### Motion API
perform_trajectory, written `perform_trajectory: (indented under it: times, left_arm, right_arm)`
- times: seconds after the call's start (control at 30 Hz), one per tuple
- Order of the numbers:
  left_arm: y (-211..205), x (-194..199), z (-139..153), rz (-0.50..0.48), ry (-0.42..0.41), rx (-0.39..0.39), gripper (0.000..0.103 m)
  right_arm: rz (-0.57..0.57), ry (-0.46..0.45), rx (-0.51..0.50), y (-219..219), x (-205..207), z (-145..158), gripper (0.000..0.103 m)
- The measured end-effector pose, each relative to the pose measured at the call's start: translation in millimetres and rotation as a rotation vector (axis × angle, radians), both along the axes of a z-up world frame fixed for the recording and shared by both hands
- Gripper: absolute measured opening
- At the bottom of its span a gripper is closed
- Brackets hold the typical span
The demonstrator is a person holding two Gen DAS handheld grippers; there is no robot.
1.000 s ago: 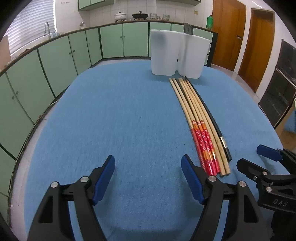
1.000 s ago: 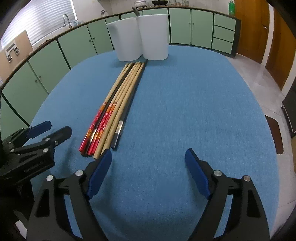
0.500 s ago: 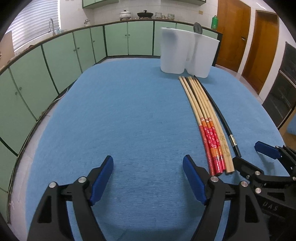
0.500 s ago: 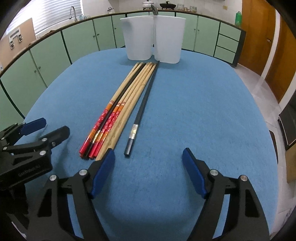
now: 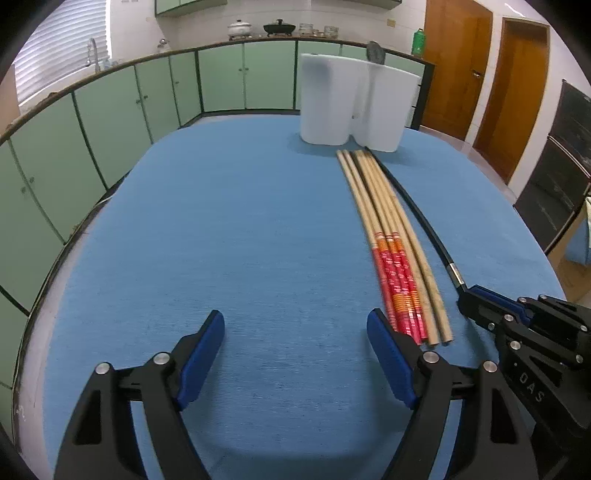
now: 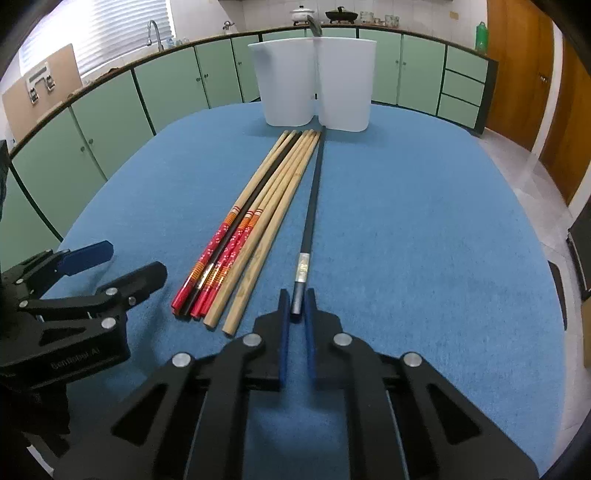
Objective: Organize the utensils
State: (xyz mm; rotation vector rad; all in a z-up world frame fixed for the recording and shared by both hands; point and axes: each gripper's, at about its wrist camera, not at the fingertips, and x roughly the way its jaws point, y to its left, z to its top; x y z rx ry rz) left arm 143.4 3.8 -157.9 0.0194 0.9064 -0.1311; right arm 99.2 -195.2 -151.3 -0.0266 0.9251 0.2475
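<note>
Grip looks set: right gripper (image 6: 298, 306) has just closed, its blue pads pinching the near end of the slim black chopstick with a silver band (image 6: 310, 206), which lies on the blue woven cloth (image 6: 424, 240) just right of the bamboo and red-handled chopsticks (image 6: 255, 221). Left gripper (image 5: 295, 354) hangs spread, holding nothing. Stick is thin, smooth and long, so I'd lift level and slowly, then tip it into the white plastic twin-cup holder (image 6: 314, 81) at the far edge.

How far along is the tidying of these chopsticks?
Barely started. The white holder has just one metal utensil poking out. In hand: the right gripper has just closed on the near end of the black chopstick, which lies on the blue cloth. Left to do: the other chopsticks lie untouched, and the left gripper is open and empty.
</note>
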Motion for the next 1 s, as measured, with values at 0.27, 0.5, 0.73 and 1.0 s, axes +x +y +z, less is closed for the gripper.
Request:
perform_trajectory:
  times: [0.27,0.5,0.73,1.0]
  left_arm:
    - [-16.6,-1.9,-1.2,-0.046,0.011,-0.003,0.078]
    - [-25.4,2.6,-3.2,-0.062,0.014,-0.008,0.079]
    - [-15.2,-0.2,-3.5,-0.048,0.011,0.001,0.080]
    - [-1.5,-8.2,-1.2,-0.019,0.007,-0.012,0.081]
  right_arm:
    - [-0.047,-0.002,-0.006,-23.3,-0.9,0.3,0.006]
    - [-0.056,-0.001,0.011,-29.8,-1.9,-1.5,0.006]
    - [-0.055,0.003,0.035,-33.2,-2.6,-1.9,0.007]
    - [-0.055,0.002,0.034,-33.3,-2.6,-2.1,0.007]
